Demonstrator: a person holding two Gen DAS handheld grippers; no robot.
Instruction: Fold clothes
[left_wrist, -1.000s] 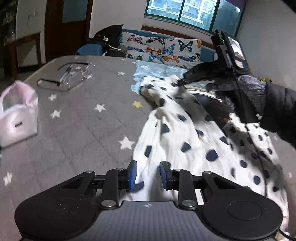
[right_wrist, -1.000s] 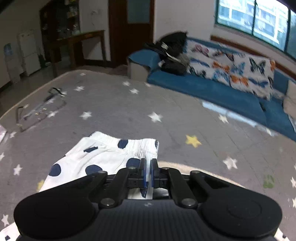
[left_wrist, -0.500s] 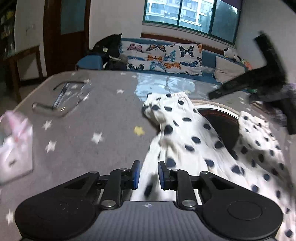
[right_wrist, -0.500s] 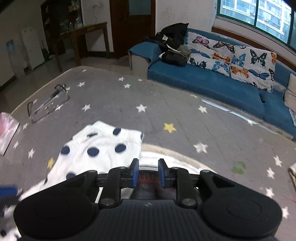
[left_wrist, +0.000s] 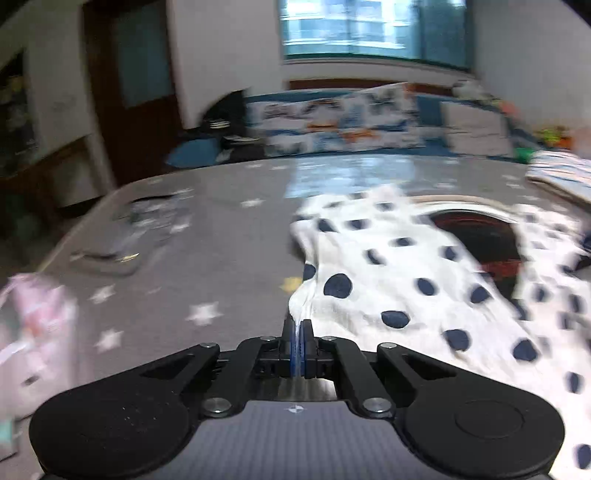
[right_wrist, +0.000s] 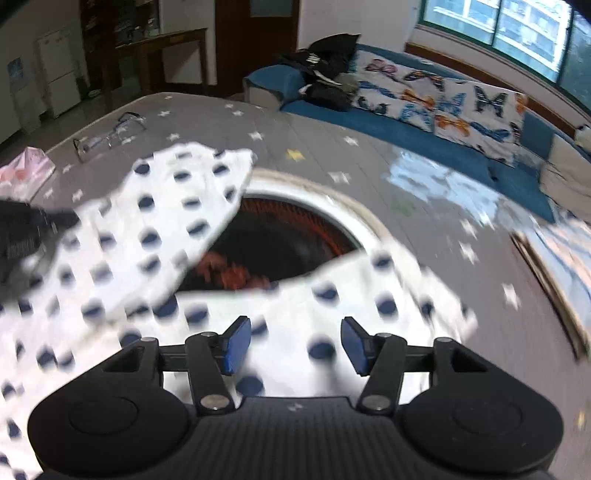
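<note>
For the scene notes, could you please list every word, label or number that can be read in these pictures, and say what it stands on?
No text can be read in either view.
White marks on the black clothes heaped on the sofa: too blurred to read.
Pink packet on the table: any print is blurred out.

The garment (left_wrist: 399, 280) lies spread on the worktop (left_wrist: 221, 236), over a round opening (right_wrist: 280, 236) set into the top, so that part of the opening shows between two lobes of cloth. The left tool (left_wrist: 297, 332) sits at the garment's near left edge. The right tool (right_wrist: 295, 343) hangs above the near cloth. Left of the garment lie a pair of glasses (right_wrist: 110, 134) and, nearer the edge, a bag (right_wrist: 26, 170). Behind the worktop stands a sofa (right_wrist: 424, 125), with dark clothing (right_wrist: 328, 74) heaped at its left end.
</note>
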